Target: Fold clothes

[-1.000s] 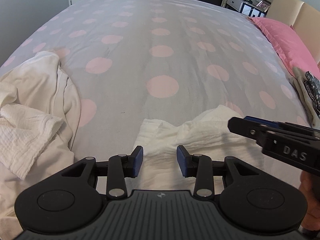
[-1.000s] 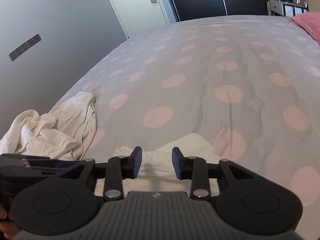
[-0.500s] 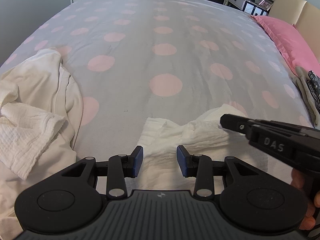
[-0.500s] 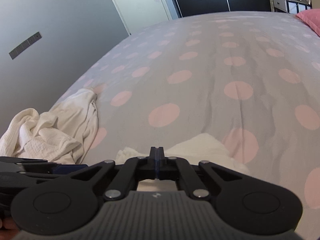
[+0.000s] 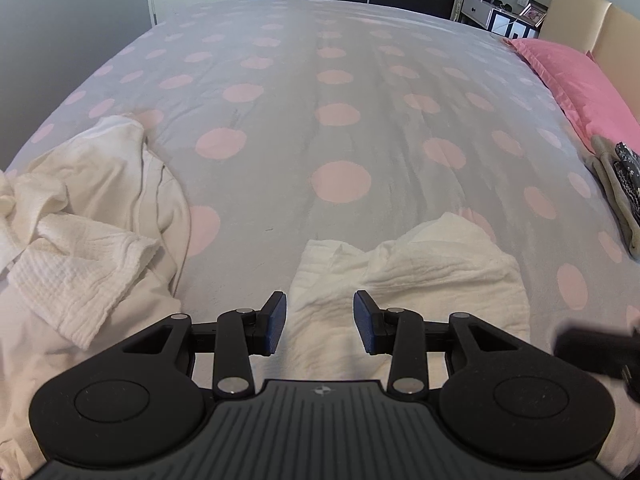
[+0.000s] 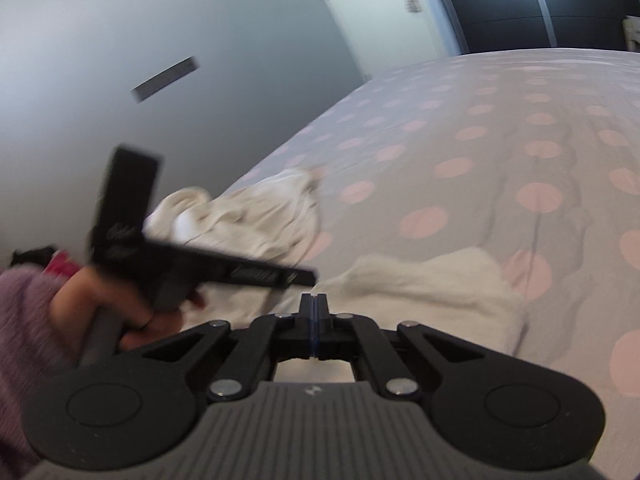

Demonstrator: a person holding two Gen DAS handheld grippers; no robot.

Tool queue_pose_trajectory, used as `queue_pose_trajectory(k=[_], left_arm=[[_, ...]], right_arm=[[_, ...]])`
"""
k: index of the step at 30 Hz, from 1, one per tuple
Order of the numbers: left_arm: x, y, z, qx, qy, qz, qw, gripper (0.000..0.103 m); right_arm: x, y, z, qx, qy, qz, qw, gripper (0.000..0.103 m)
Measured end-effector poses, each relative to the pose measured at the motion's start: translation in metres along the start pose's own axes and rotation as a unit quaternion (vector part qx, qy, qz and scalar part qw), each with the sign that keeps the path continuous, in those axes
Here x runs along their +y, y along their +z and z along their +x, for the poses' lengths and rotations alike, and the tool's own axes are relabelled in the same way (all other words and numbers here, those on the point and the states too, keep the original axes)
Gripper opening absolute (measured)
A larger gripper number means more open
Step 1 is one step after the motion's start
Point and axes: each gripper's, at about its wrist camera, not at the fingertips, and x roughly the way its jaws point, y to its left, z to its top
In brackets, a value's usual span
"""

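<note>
Right gripper [image 6: 315, 305] clamped shut, seemingly empty; left gripper [image 5: 320, 322] agape over white muslin garment [image 5: 420, 276]. Risk: missed hem, lopsided fold.

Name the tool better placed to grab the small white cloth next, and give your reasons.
Left. The left tool hangs open right over the small white cloth, the fabric showing between its pads. The right tool is shut, empty and off to the side.

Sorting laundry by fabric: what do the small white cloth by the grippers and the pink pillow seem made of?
Small white cloth: probably cotton muslin or gauze, matte, with a fine crinkled weave. Pink pillow: smooth woven cover, perhaps cotton or a blend, with a slight sheen; the fibre cannot be told.
</note>
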Motion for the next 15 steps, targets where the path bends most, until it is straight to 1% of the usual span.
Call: queue_pose_trajectory(k=[2,4,7,11,13,15], left_arm=[[0.002,-0.002,-0.008,-0.004,0.003,-0.005,1.0000,0.035],[0.003,-0.004,-0.016,-0.010,0.004,-0.007,0.9999,0.035],[0.007,-0.007,-0.027,-0.017,0.008,-0.013,0.9997,0.035],[0.014,-0.013,-0.041,-0.025,0.013,-0.022,0.9994,0.035],[0.019,-0.015,-0.047,-0.027,0.017,-0.030,0.9991,0.035],[0.025,-0.018,-0.051,-0.028,0.019,-0.039,0.9987,0.035]], right_arm=[[0.014,-0.012,-0.007,0.026,0.048,-0.022,0.998,0.000],[0.028,-0.024,-0.014,0.052,0.096,-0.044,0.993,0.000],[0.060,-0.050,-0.013,0.091,0.130,-0.093,0.983,0.000],[0.104,-0.085,-0.010,0.144,0.173,-0.148,0.963,0.000],[0.122,-0.100,-0.012,0.159,0.187,-0.169,0.955,0.000],[0.133,-0.111,-0.015,0.166,0.197,-0.172,0.951,0.000]])
